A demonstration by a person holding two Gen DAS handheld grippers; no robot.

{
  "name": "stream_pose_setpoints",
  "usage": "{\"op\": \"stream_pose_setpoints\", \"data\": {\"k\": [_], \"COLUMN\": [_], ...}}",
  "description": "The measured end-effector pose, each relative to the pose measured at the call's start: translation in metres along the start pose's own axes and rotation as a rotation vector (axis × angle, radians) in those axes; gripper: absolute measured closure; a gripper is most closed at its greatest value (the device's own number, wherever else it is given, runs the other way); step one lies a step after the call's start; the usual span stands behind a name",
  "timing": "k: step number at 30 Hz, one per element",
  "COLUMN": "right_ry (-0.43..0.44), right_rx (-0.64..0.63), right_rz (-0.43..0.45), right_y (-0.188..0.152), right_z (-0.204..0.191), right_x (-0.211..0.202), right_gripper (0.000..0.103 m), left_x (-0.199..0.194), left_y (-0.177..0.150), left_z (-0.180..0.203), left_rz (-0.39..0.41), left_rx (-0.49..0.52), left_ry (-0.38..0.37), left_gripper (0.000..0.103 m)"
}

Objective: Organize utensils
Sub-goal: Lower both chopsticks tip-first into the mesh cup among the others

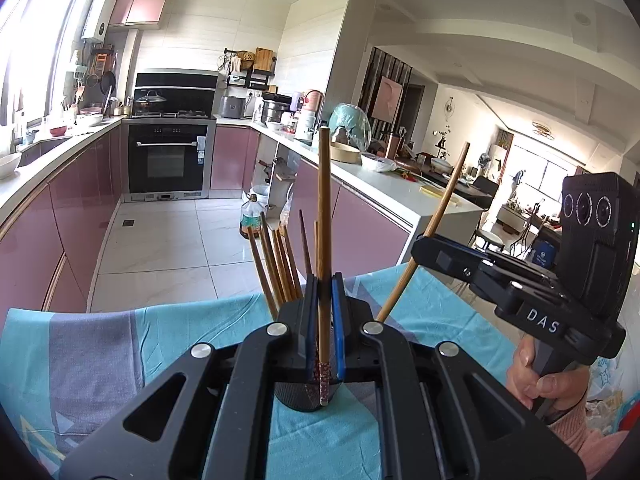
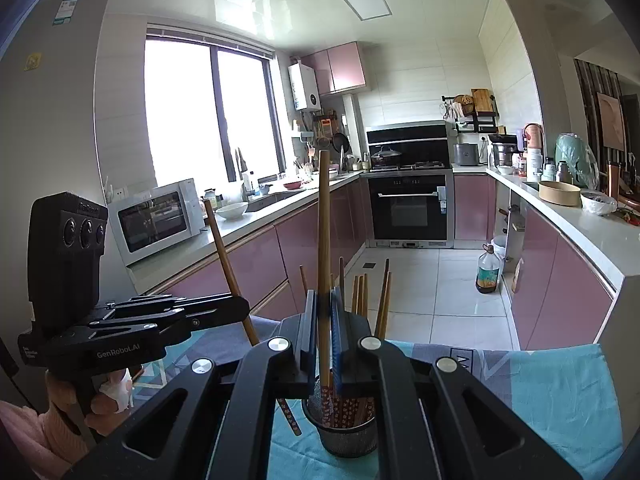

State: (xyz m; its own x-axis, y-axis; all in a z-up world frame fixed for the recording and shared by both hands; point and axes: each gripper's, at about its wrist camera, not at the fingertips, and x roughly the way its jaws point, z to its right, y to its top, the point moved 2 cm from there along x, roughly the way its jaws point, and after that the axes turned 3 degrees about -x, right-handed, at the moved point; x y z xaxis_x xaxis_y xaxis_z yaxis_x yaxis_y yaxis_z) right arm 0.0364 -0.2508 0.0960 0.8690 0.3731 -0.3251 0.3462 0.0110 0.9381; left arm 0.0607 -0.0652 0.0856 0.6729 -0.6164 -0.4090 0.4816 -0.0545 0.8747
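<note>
I see the work surface covered by a cloth (image 1: 172,344), teal with grey-purple blocks, filling the lower part of both wrist views. Cloth edge runs across mid-frame, white tiled kitchen floor (image 1: 168,240) beyond it. On the cloth, bottom centre: a black mesh holder (image 2: 348,436) standing upright, brown chopsticks (image 2: 360,292) in it. Left wrist view shows only the holder's lower body (image 1: 296,398). Whether the cloth lies on a table or a bench, I can't tell
</note>
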Motion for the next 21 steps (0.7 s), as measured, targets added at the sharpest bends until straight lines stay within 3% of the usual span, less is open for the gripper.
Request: {"op": "stream_pose_setpoints", "data": {"k": [21], "right_ry": [-0.024], "right_rx": [0.008], "right_rz": [-0.023], "right_y": [0.001], "right_z": [0.006], "right_x": [0.013], "right_gripper": [0.098], "left_x": [0.001], "left_y": [0.008], "left_z": [0.003], "left_rz": [0.008], "left_rx": [-0.016], "left_ry": [0.022], "left_gripper": [0.095]}}
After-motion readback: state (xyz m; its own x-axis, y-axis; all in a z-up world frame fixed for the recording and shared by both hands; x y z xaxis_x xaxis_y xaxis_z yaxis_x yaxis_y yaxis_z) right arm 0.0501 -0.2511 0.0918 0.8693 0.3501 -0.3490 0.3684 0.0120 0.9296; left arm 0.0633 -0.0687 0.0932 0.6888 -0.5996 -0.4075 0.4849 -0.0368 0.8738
